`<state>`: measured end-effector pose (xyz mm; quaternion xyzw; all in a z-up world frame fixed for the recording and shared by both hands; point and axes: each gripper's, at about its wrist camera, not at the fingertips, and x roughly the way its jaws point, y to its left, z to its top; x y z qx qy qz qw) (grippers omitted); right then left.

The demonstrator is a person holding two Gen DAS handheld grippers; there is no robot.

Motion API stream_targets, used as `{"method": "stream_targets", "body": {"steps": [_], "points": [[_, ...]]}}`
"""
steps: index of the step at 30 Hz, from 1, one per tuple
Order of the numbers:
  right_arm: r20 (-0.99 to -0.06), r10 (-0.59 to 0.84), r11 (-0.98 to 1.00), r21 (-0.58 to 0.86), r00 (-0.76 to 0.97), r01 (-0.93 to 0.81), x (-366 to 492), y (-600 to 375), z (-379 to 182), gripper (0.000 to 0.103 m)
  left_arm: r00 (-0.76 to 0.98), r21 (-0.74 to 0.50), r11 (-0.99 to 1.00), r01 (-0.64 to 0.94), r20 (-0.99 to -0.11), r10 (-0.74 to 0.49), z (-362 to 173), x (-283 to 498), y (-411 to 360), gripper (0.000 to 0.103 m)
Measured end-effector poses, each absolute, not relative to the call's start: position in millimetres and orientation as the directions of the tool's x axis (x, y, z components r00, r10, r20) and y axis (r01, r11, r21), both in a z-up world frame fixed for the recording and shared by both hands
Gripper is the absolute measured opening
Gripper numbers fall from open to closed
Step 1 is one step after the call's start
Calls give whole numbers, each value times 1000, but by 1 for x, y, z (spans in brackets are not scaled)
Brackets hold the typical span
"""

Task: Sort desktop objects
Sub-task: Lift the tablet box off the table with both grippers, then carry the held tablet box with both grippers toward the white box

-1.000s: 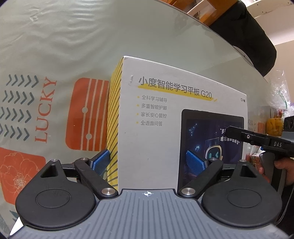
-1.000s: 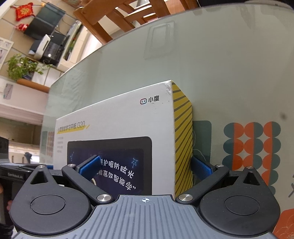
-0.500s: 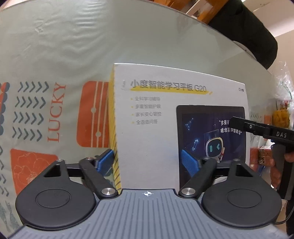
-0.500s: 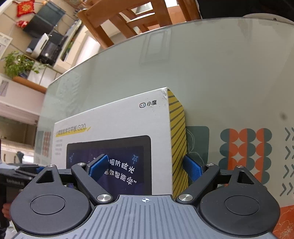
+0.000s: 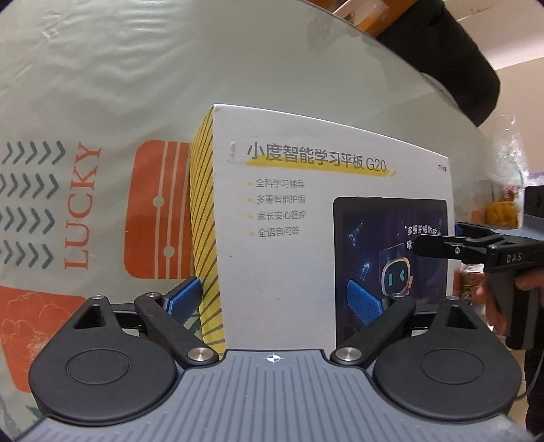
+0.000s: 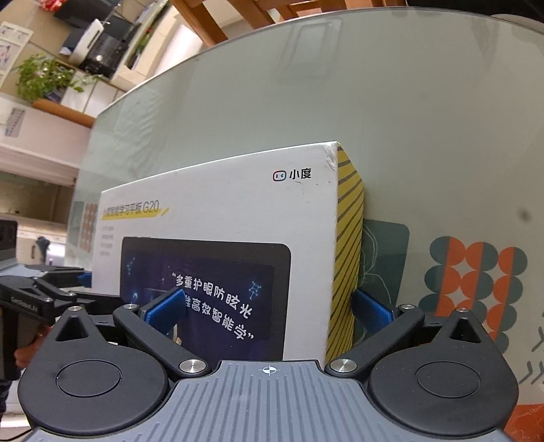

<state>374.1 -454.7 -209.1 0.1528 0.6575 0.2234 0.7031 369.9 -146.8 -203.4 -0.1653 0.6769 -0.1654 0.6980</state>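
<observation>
A white tablet box (image 5: pixel 306 204) with yellow striped ends stands on edge over the patterned tablecloth. My left gripper (image 5: pixel 273 301) is shut on its left end, with one blue pad (image 5: pixel 185 301) on the back and the other on the printed front. My right gripper (image 6: pixel 268 311) is shut on the right end of the same box (image 6: pixel 221 204), its pads (image 6: pixel 372 314) pressed on both faces. Each gripper shows in the other's view: the right gripper (image 5: pixel 476 248) with a hand on its handle, and the left gripper (image 6: pixel 51 292).
The round glass tabletop (image 6: pixel 408 102) covers a cloth printed with orange blocks and "LUCKY" (image 5: pixel 80 207). Wooden chairs (image 6: pixel 238 17) stand at the far rim, one with a dark garment (image 5: pixel 459 51). A clear bag of snacks (image 5: pixel 503 204) sits at the right. A plant shelf (image 6: pixel 47 81) is behind.
The box and both grippers rocked slightly over the tablecloth and came back near where they were. Both grips on the box are unchanged.
</observation>
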Motion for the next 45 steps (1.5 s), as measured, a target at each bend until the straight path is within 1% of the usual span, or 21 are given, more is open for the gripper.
{"method": "stream_targets", "body": {"steps": [11,17,29,39,45], "points": [[-838,535,844,526,108,-100,363,-460,-209,103,59,-469,883,-3,-882,-468,-202,363,-142,103],[-842,530,847,519,105,-111,361,-446,-205,103,70,-463,886,-22,-885,-461,-199,361,-137,103],[-841,521,852,502,149,-148,370,-420,-175,103,146,-454,890,-41,-884,-444,-161,357,-119,103],[-837,519,853,495,174,-167,354,-406,-148,103,186,-447,894,-17,-880,-437,-136,343,-116,103],[-827,526,849,497,199,-179,339,-402,-128,103,221,-441,898,-5,-876,-429,-111,323,-108,103]]}}
